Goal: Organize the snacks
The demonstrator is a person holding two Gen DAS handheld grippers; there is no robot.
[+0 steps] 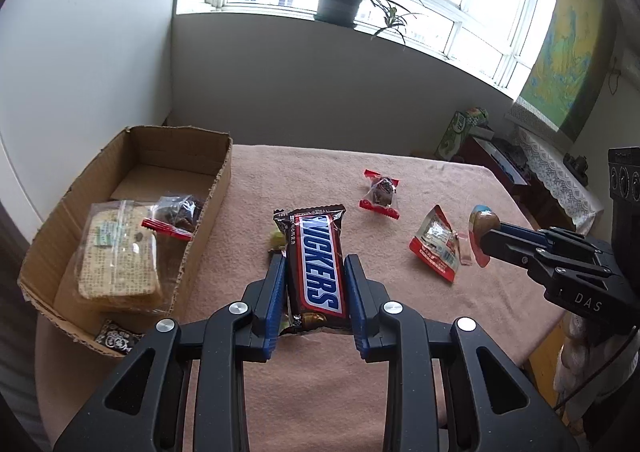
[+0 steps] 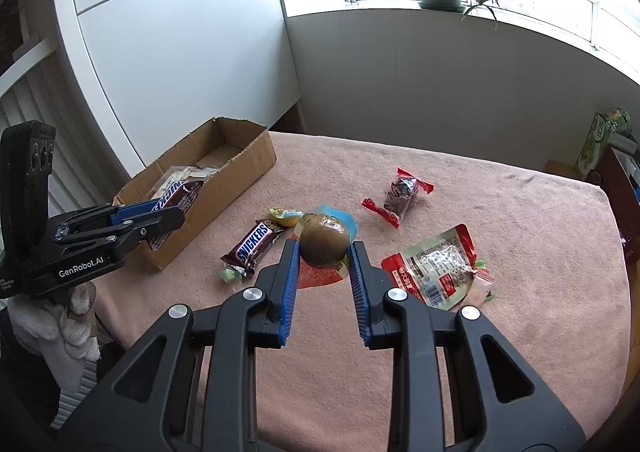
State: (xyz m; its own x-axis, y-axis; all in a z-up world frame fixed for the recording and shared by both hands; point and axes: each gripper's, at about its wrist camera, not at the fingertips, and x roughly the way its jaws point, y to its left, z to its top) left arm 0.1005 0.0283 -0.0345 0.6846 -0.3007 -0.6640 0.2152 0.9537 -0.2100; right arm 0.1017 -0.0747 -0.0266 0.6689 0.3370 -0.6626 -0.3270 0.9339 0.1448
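Two grippers hold snacks above the pink tablecloth [image 1: 440, 180], left gripper [image 1: 314, 272] clamped narrowly on a Snickers bar [image 1: 318, 264], right gripper [image 2: 324, 252] on a wrapped brown snack [image 2: 324, 238], while the cardboard box [image 1: 208, 208] contains several packets and five remain outside.

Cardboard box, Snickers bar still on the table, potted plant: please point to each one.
Cardboard box [image 1: 218, 188], left wrist view, right side wall.
Snickers bar on the table [image 2: 251, 243], right wrist view, blue logo.
Potted plant [image 1: 337, 5], left wrist view, dark pot.
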